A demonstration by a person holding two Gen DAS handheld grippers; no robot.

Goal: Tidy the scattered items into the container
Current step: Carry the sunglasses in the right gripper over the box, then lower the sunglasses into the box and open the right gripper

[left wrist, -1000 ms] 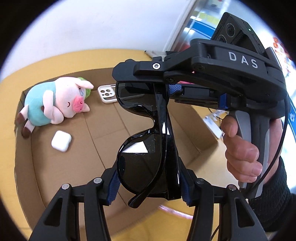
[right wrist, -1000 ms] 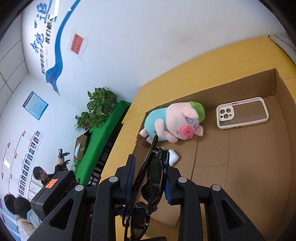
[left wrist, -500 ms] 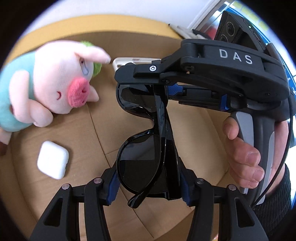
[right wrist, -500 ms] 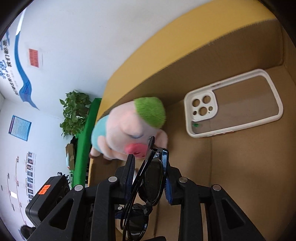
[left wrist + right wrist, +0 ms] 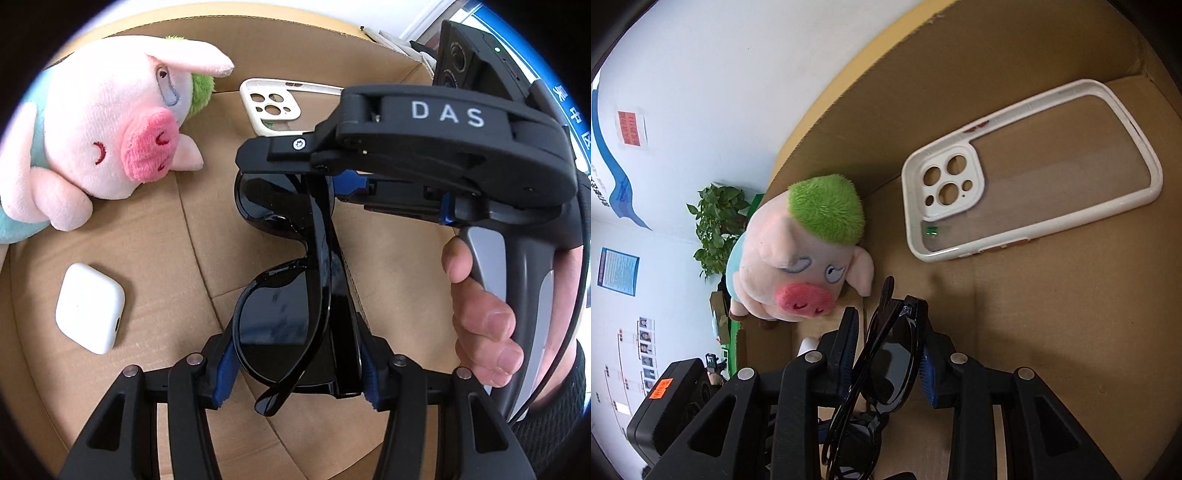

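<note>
Across both views we look down into the cardboard box point(image 5: 155, 236), whose brown floor fills most of each frame and whose far wall curves along the top. Largest inside it is the plush pig point(image 5: 103, 136), lying at the upper left of the left wrist view and left of centre in the right wrist view, its green tuft against the far wall. Next comes the white phone case point(image 5: 1030, 192), flat on the floor at the upper right of the right wrist view, camera holes toward the pig. The black sunglasses point(image 5: 291, 295), folded, hang in the middle of the left wrist view, held above the floor between two tools. Our left gripper point(image 5: 295, 369) clamps one lens at the bottom of the frame, its blue pads pressing on both sides of the folded frame. Our right gripper point(image 5: 890, 354) reaches in from the right in the left wrist view and brackets the other lens; its jaws have just been opening a little, and a gap shows at the left pad, so that grip looks loosened. Smallest, the white earbud case point(image 5: 90, 308) rests on the floor at lower left, apart from the glasses.
</note>
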